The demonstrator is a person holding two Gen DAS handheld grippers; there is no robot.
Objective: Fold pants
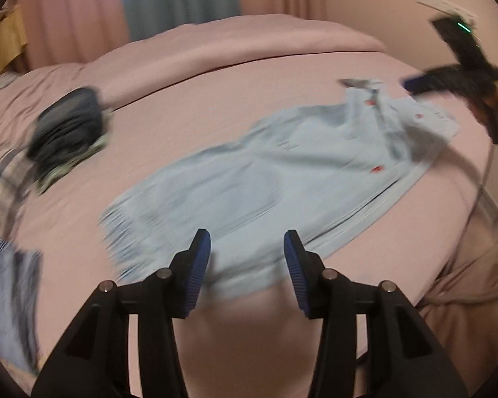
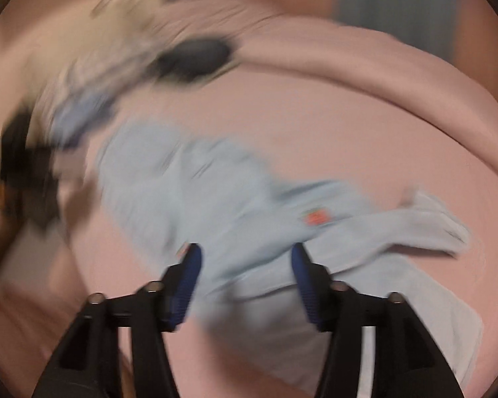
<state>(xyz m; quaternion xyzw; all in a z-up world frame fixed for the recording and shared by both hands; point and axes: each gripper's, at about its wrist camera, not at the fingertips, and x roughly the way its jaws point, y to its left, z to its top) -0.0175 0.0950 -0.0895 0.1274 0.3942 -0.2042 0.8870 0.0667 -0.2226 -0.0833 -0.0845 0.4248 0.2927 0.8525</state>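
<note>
1. Left gripper [image 1: 247,242] up close: blue fingers [image 1: 196,272] spread apart, nothing between them, hanging above the hem end of the pants [image 1: 249,179].
2. Right gripper [image 2: 245,255], same story: fingers [image 2: 186,285] released, empty, over the waist end.
3. Those light blue pants lie flat, lengthwise, on the pink bed [image 1: 189,109], orange tags showing.
4. Further off, a dark folded pile [image 1: 68,126] sits near the pillows; everything is blurred.
</note>
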